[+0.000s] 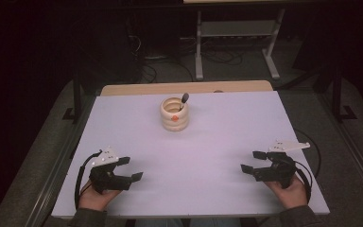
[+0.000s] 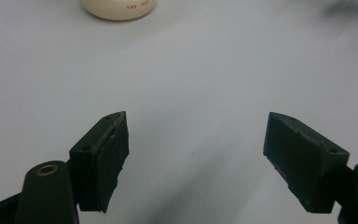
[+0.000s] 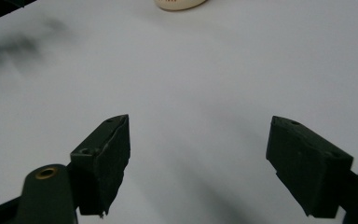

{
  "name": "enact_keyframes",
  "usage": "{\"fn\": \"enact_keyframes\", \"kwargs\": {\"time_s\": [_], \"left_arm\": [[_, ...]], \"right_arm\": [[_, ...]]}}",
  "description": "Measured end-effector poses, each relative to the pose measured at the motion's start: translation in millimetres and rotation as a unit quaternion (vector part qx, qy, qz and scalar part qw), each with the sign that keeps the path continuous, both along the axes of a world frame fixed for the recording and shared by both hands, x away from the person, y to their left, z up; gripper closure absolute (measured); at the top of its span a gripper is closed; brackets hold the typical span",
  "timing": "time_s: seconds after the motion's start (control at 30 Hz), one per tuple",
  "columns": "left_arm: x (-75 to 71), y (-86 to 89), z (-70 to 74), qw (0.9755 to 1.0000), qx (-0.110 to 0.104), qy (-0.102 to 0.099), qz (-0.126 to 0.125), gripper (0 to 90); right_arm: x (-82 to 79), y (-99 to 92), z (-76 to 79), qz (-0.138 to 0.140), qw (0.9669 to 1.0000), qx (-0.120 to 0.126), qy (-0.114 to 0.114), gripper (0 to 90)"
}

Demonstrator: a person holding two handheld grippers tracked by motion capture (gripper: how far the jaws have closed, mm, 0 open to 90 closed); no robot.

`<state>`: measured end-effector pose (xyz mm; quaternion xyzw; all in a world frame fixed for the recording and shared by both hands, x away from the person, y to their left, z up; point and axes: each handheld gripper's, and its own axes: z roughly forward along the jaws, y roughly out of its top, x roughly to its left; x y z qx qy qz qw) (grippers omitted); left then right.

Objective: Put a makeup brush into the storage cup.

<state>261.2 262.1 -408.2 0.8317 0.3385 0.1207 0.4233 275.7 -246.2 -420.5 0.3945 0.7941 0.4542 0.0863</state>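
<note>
Both grippers, left (image 1: 131, 169) and right (image 1: 253, 161), gape empty; the cup (image 1: 174, 114) with its pen (image 1: 184, 100) waits ahead, untouched.

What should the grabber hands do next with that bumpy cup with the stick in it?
Probably one gripper should move forward toward the cream ribbed cup. Both the left gripper and right gripper rest open near the table's front edge, far from the cup, which holds a dark-tipped stick.

My table (image 1: 217, 156) is evenly lit while the room beyond sits dark. In my gripper views, soft blurred shadows smear the upper corners.
</note>
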Motion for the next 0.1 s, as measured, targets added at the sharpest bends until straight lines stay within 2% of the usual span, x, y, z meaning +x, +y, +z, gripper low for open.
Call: {"fn": "enact_keyframes", "kwargs": {"time_s": [0.1], "left_arm": [[1.2,-1.3,-1.2,1.0,-0.002,0.003,-0.003,21.4]], "right_arm": [[0.2,-0.4,-0.3,0.002,1.0,0.002,-0.001,20.2]]}}
